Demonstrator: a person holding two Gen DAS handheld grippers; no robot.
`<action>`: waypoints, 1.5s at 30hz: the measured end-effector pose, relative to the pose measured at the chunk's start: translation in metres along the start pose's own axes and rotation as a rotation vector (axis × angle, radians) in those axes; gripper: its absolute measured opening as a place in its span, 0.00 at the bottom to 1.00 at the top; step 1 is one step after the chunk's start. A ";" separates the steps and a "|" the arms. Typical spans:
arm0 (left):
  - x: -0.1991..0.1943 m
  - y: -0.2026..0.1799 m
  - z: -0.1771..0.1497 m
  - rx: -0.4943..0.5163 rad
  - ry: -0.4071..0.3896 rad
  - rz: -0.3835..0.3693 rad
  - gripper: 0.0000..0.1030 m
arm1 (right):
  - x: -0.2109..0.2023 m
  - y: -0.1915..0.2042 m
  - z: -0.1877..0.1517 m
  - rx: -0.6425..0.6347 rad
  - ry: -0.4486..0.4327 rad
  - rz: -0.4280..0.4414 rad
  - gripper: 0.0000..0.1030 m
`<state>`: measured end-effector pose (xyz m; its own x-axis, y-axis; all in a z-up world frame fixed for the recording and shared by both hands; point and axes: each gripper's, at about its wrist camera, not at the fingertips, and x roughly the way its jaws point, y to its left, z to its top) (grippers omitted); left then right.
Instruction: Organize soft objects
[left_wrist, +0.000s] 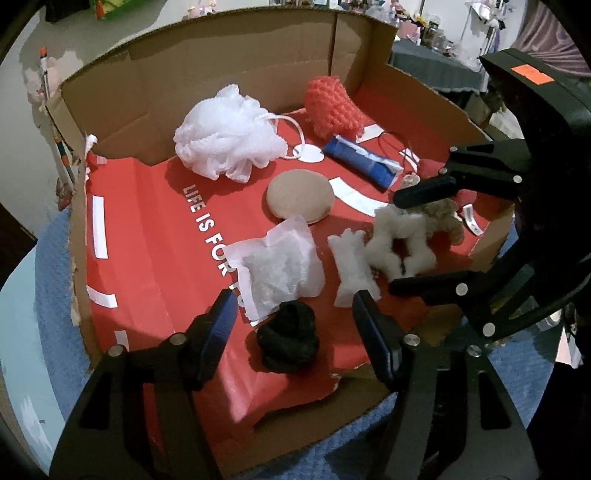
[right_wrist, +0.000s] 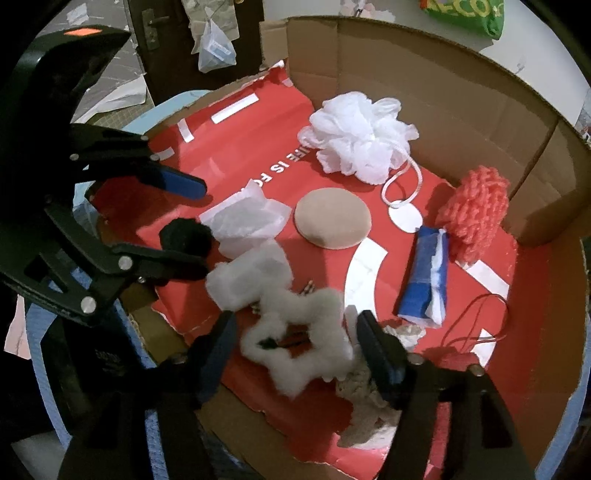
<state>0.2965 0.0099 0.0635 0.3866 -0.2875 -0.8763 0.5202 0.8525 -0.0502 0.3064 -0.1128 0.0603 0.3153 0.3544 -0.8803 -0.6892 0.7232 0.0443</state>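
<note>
**Both tools open over the box of soft things**

The left tool (left_wrist: 291, 325) has its jaws spread wide, with the black knit scrunchie (left_wrist: 288, 338) lying between its fingers; I cannot tell whether either finger touches it. The right tool (right_wrist: 295, 343) is equally open, its fingers on either side of the fluffy white scrunchie (right_wrist: 295, 347), gripping nothing. A beige scrunchie (right_wrist: 364, 398) lies just beside its right finger.

All of it rests on a red printed sheet (left_wrist: 155, 258) lining a shallow cardboard box (left_wrist: 229, 48). Farther back sit a white mesh bath pouf (left_wrist: 225, 133), a round beige sponge (left_wrist: 300, 197), a coral knitted piece (left_wrist: 334, 107) and a blue-and-white roll (left_wrist: 364, 160). The box stands on a blue cloth (left_wrist: 48, 266); clutter fills the room behind.
</note>
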 end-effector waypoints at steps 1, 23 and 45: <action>-0.002 -0.002 0.000 0.000 -0.007 0.004 0.62 | -0.002 0.000 0.000 0.002 -0.007 -0.004 0.71; -0.072 -0.038 -0.028 -0.107 -0.402 0.131 0.82 | -0.108 -0.008 -0.055 0.288 -0.314 -0.238 1.00; -0.042 -0.045 -0.036 -0.188 -0.563 0.270 0.87 | -0.074 -0.020 -0.075 0.408 -0.446 -0.411 1.00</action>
<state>0.2292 -0.0005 0.0854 0.8514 -0.1935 -0.4875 0.2264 0.9740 0.0089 0.2478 -0.1975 0.0894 0.7920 0.1521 -0.5912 -0.1879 0.9822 0.0008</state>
